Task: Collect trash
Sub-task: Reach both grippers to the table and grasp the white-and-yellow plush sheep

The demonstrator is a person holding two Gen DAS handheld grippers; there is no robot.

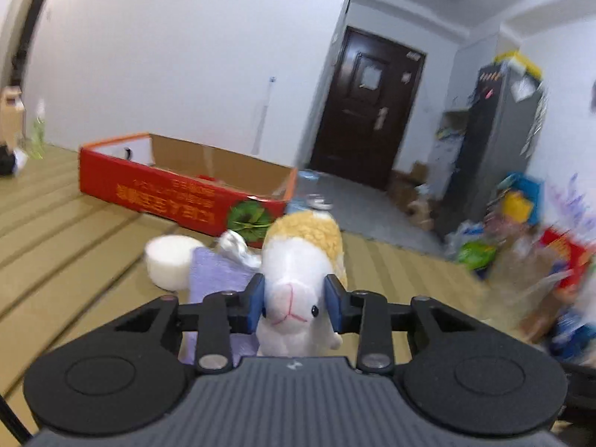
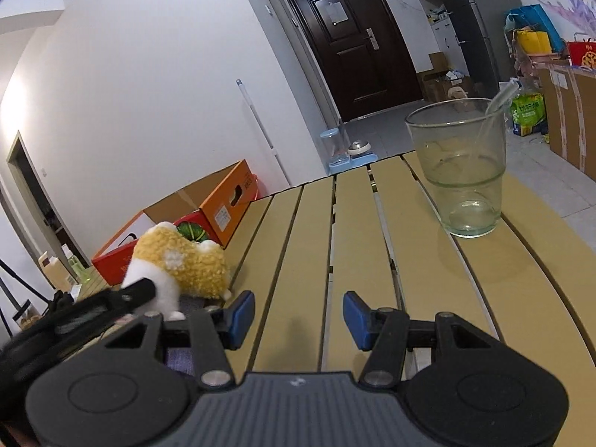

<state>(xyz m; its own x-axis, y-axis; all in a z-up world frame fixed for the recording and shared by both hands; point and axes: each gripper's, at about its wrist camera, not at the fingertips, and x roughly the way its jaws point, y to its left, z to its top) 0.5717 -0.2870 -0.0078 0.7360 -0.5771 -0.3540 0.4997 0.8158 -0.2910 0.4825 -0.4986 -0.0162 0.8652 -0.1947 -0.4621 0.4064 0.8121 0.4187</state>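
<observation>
A white and yellow plush sheep (image 1: 298,260) sits between the blue pads of my left gripper (image 1: 294,307), which is shut on its head. The right wrist view shows the same plush (image 2: 186,260) at the left, with one left finger (image 2: 139,288) against it. Behind it lie a white roll (image 1: 167,260), a crumpled white scrap (image 1: 234,246) and a purple cloth (image 1: 216,275). My right gripper (image 2: 299,314) stands open over the slatted table (image 2: 298,231) with nothing between its pads. A clear glass (image 2: 462,171) with a straw (image 2: 499,100) stands ahead of it to the right.
An open red cardboard box (image 1: 178,190) lies on the table's far side. Beyond the table edge are a dark door (image 2: 350,37), a pet feeder (image 2: 346,149) on the floor, a grey fridge (image 1: 495,141) and a pile of bags (image 1: 521,231).
</observation>
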